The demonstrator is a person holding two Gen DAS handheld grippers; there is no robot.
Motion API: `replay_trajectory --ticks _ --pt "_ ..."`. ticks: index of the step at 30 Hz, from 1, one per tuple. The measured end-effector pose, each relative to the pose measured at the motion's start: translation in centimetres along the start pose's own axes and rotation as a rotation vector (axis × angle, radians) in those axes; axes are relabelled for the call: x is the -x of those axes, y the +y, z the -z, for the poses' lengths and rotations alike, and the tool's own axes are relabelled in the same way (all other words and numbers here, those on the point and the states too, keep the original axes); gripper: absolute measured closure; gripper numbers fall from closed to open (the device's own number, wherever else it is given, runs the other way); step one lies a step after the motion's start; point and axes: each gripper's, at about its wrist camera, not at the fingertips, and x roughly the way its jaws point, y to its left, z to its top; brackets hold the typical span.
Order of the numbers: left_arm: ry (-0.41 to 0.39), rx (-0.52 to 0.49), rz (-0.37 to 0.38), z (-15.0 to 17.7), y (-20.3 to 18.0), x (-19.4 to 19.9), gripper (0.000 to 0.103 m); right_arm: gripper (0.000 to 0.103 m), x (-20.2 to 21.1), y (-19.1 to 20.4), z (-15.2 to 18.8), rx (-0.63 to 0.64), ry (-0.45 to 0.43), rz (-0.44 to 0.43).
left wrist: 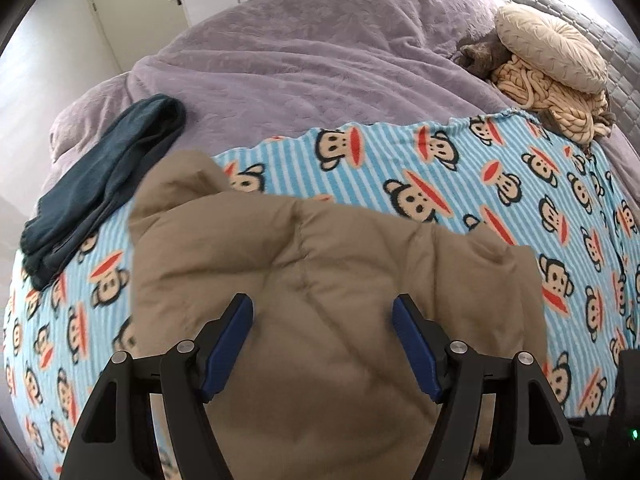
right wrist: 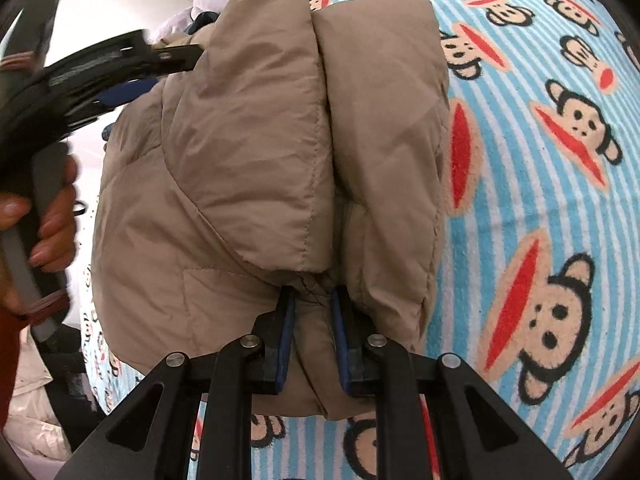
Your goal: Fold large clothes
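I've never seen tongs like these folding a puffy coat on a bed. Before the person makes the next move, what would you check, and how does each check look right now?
1. Right tongs gripping the tan padded jacket: ok, blue pads pinch a fold of fabric.
2. Left tongs free to take a new hold: ok, open above the jacket, nothing between them.
3. Jacket bundled and lying on the monkey-print blanket: ok.
4. Dark teal garment out of the way: ok, it lies apart at the blanket's left edge.
5. Cushions away from the work area: ok, at the far corner.
6. Sleeves tucked neatly inside: cannot tell, hidden by the folds.
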Motion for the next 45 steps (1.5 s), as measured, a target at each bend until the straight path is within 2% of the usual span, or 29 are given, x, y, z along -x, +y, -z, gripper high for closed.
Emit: replay_trajectory --ticks 3,5,8,12,13,17,23,31,36,45 --pt "0.000 0.023 -0.013 1.9 1.0 2.2 0.029 0.084 0.1 1.1 0.2 0.006 -0.007 0.017" --pt "-0.023 0.057 -0.017 4.3 1.9 4.2 0.029 0.084 -0.7 1.3 0.4 0.017 -0.013 0.032" --pt "-0.016 0.106 -0.016 7.9 2.7 5.8 0.029 0.084 -0.7 2.0 0.7 0.014 -0.019 0.050" --pt "0.053 0.164 -0.030 12.6 3.4 5.2 0.029 0.084 -1.4 2.7 0.8 0.008 -0.014 0.064" --pt "0.053 0.182 -0.034 13.2 3.5 5.0 0.023 0.083 -1.7 2.9 0.8 0.010 -0.008 0.068" --pt "0.062 0.230 -0.029 13.7 4.0 4.8 0.021 0.081 -1.8 4.0 1.1 0.017 0.014 0.090" --pt "0.078 0.233 -0.034 13.6 3.9 5.2 0.021 0.079 -1.1 5.4 0.8 -0.020 0.045 0.104" --pt "0.091 0.254 -0.027 13.7 4.0 5.9 0.021 0.065 1.2 7.7 0.9 -0.041 0.036 0.105" --pt "0.103 0.263 -0.025 13.8 4.1 6.3 0.021 0.063 2.2 9.2 1.1 -0.024 0.036 0.106" --pt "0.139 0.250 -0.021 15.0 3.7 8.0 0.021 0.047 3.4 10.4 2.3 -0.004 0.038 0.113"
